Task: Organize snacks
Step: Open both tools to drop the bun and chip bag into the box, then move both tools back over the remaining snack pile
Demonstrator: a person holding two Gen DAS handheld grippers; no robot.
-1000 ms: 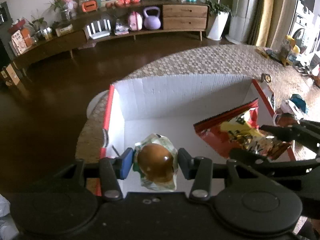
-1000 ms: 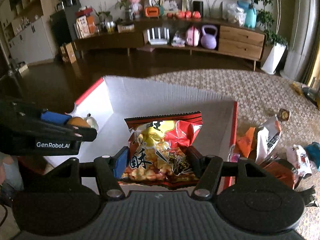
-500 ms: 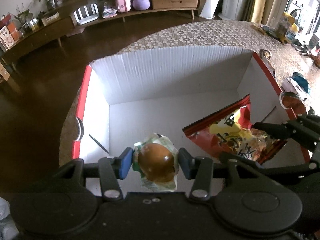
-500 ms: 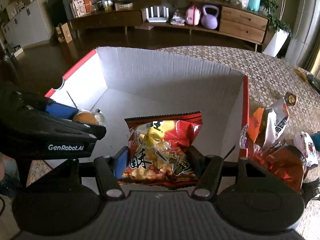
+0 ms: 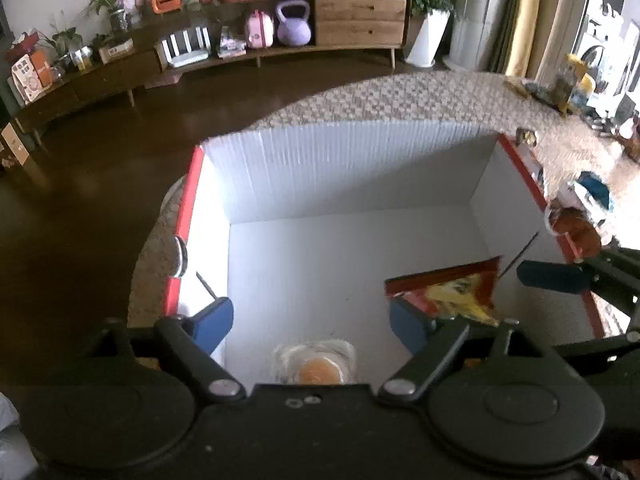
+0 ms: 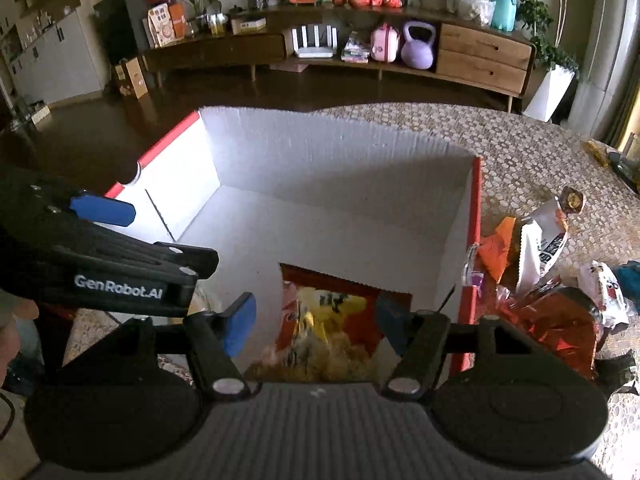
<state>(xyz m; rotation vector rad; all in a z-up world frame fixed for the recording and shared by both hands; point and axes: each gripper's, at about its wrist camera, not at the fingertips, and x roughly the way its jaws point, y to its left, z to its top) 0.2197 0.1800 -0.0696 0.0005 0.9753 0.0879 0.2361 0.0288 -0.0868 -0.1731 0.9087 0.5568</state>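
"GenRobot.AI" is printed in white on the left tool, whose blue pads stand wide apart, released. Below it in the white box, at the near left corner, lies a clear-wrapped brown bun. The right tool is also spread, released, above a red and yellow chip bag at the near right corner; its lettering is blurred

Left tool and right tool both hang spread wide.
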